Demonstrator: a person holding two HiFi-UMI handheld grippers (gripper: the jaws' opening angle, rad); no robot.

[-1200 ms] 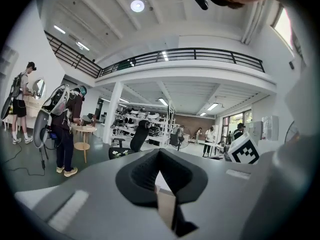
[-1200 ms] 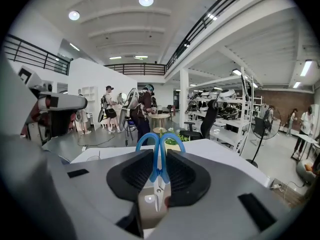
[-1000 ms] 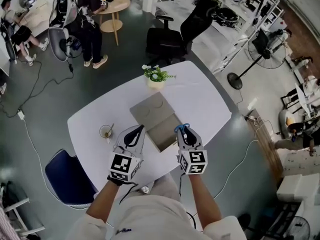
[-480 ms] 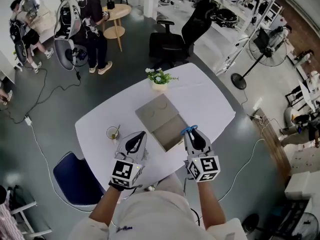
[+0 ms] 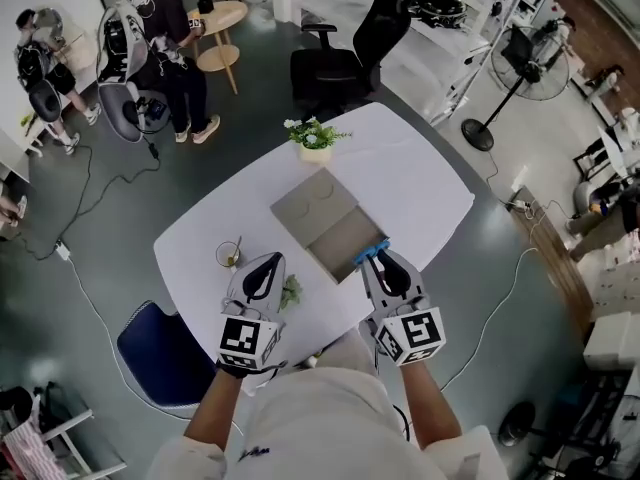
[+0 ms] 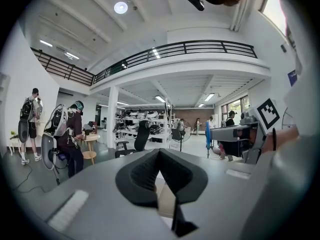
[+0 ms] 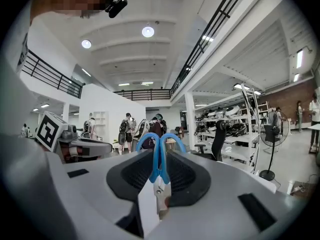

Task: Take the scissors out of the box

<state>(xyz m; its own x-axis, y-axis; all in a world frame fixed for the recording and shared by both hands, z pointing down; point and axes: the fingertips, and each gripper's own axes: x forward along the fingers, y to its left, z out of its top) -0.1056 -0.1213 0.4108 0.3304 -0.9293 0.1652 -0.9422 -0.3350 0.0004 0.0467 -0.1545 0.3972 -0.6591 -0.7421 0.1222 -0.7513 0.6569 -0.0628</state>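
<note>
- Two grippers are held over the near edge of the white table (image 5: 415, 183), one at 7 o'clock and one at 5 o'clock from the grey box (image 5: 345, 240).
- The right gripper (image 5: 378, 261) (image 7: 159, 181) is clamped on the scissors (image 5: 370, 252) (image 7: 159, 156). Its pads press the metal blades, and the blue handle loops stick out past the jaw tips.
- In the head view the blue loops sit at the box's 5 o'clock corner. In the right gripper view they stand against the room beyond, not against the table.
- The left gripper (image 5: 268, 266) (image 6: 159, 155) holds nothing; its jaws are pressed together.
- The box lies open in the middle of the table, with its flat lid (image 5: 312, 201) spread toward 11 o'clock from the tray.
- A small potted plant (image 5: 314, 138) stands at 12 o'clock from the box, near the table's far edge.
- A cup (image 5: 229, 255) with a spoon in it sits at 9 o'clock from the box, just beyond the left gripper's tips.
- A blue chair (image 5: 155, 343) stands at the table's 7 o'clock, and a black office chair (image 5: 340, 63) at 12 o'clock beyond the table.
</note>
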